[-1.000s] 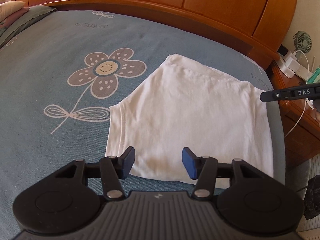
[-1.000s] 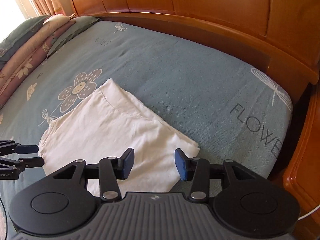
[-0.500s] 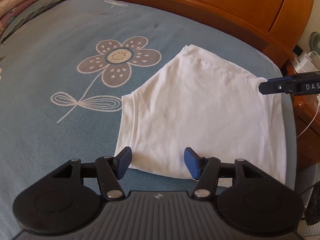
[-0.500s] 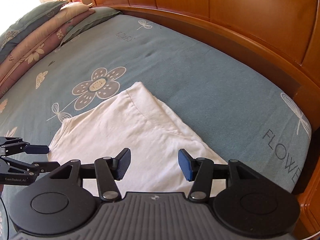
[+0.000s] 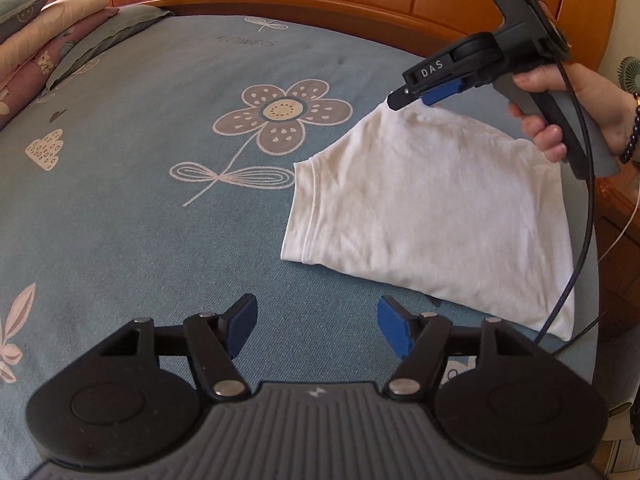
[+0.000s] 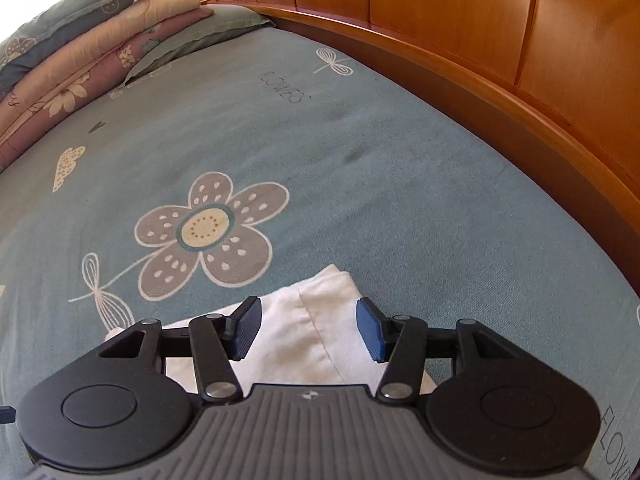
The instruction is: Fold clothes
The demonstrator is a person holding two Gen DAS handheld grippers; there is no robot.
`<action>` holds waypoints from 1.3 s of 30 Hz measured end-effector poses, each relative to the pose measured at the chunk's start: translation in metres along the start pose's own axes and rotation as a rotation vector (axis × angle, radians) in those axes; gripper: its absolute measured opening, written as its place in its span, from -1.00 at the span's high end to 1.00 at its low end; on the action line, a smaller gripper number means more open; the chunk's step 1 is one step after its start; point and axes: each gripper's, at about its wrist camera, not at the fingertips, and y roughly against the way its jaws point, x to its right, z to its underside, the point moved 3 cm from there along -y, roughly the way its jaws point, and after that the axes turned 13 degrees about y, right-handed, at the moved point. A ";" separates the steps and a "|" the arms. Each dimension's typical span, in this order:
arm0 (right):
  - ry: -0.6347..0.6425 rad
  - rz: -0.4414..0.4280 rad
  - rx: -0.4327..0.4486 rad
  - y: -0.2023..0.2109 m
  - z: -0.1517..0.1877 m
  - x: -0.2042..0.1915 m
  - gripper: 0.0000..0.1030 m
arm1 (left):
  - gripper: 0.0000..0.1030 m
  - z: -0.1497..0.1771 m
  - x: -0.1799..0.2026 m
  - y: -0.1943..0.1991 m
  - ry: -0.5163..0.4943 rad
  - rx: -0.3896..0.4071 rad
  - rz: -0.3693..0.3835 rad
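Note:
A white folded T-shirt (image 5: 432,216) lies flat on the blue-green bedspread, near the bed's right edge. My left gripper (image 5: 316,328) is open over bare bedspread, short of the shirt's near hem and left of it. In the left wrist view a hand holds my right gripper (image 5: 416,98) over the shirt's far corner. The right wrist view shows that gripper (image 6: 308,330) open, its blue pads either side of the shirt's far corner (image 6: 320,320), nothing pinched.
A wooden headboard (image 6: 460,24) curves along the far and right side. Stacked pillows and a folded quilt (image 6: 72,64) sit at the far left. A black cable (image 5: 580,248) hangs from the right gripper across the shirt's right edge. A bedside cabinet (image 5: 620,232) stands right.
My left gripper has pulled back and left off the shirt's near hem. My right gripper has moved forward from the shirt's near right part to its far corner. Both stay open.

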 end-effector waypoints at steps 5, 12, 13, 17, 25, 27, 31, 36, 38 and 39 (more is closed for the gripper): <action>0.042 -0.053 0.032 0.034 -0.002 -0.025 -0.44 | -0.47 0.001 -0.005 0.026 0.055 0.122 -0.105; 0.099 -0.100 -0.025 0.053 0.019 -0.086 -0.46 | -0.91 0.010 -0.024 0.088 0.238 0.506 -0.350; 0.106 -0.104 -0.036 0.054 0.022 -0.097 -0.46 | -0.98 0.013 -0.028 0.097 0.271 0.553 -0.381; 0.125 -0.100 -0.064 0.067 0.032 -0.152 -0.46 | -0.99 0.037 -0.060 0.127 0.404 0.573 -0.362; 0.181 -0.116 -0.065 0.118 0.052 -0.295 -0.49 | -0.99 0.116 -0.123 0.197 0.383 0.484 -0.394; 0.208 -0.113 -0.082 0.125 0.060 -0.333 -0.61 | -0.99 0.138 -0.140 0.213 0.421 0.459 -0.402; 0.275 -0.107 -0.130 0.130 0.081 -0.396 -0.68 | -0.99 0.183 -0.173 0.224 0.503 0.356 -0.429; 0.411 -0.059 -0.190 0.122 0.103 -0.424 -0.83 | -0.99 0.215 -0.188 0.216 0.651 0.239 -0.453; 0.431 -0.032 -0.202 0.118 0.108 -0.418 -0.90 | -0.99 0.220 -0.187 0.211 0.720 0.191 -0.453; 0.437 -0.033 -0.207 0.116 0.110 -0.412 -0.93 | -0.99 0.223 -0.187 0.208 0.755 0.167 -0.453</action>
